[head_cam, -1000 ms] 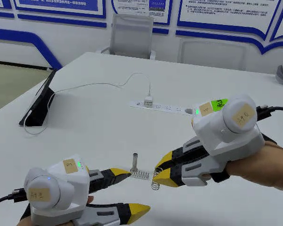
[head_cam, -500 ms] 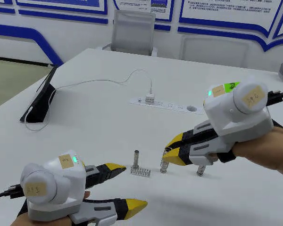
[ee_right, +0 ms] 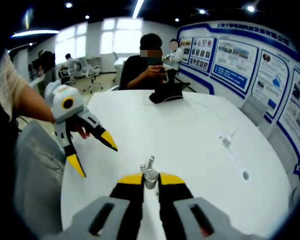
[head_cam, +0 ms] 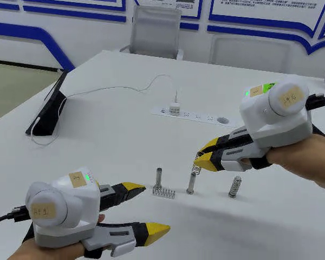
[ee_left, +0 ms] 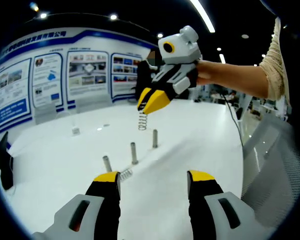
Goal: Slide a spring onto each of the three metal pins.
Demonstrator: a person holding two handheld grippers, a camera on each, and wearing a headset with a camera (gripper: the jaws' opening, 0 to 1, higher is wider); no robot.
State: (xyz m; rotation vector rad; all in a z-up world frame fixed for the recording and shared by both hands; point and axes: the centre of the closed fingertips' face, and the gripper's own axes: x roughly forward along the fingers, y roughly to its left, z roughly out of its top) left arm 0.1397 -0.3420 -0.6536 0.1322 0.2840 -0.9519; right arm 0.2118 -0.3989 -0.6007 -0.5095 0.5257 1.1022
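Three metal pins stand on the white table. The left pin (head_cam: 158, 177) is bare, and a loose spring (head_cam: 163, 192) lies at its foot. The right pin (head_cam: 234, 186) carries a spring. My right gripper (head_cam: 202, 157) is shut on another spring (head_cam: 196, 169), which hangs just above the middle pin (head_cam: 191, 184). In the right gripper view the held spring (ee_right: 150, 176) sits between the shut yellow tips, with a pin (ee_right: 151, 161) just beyond. My left gripper (head_cam: 149, 208) is open low at the front left, near the loose spring (ee_left: 125, 174).
A white power strip (head_cam: 192, 115) with a plugged cable lies mid-table, and a dark tablet (head_cam: 46, 111) leans at the left edge. A grey chair (head_cam: 157, 30) stands at the far side. People (ee_right: 152, 60) sit at the table's other end.
My right gripper has lifted its spring off the table and carried it right, over the middle pin. The spring-covered right pin has come into sight. The left gripper has barely moved.
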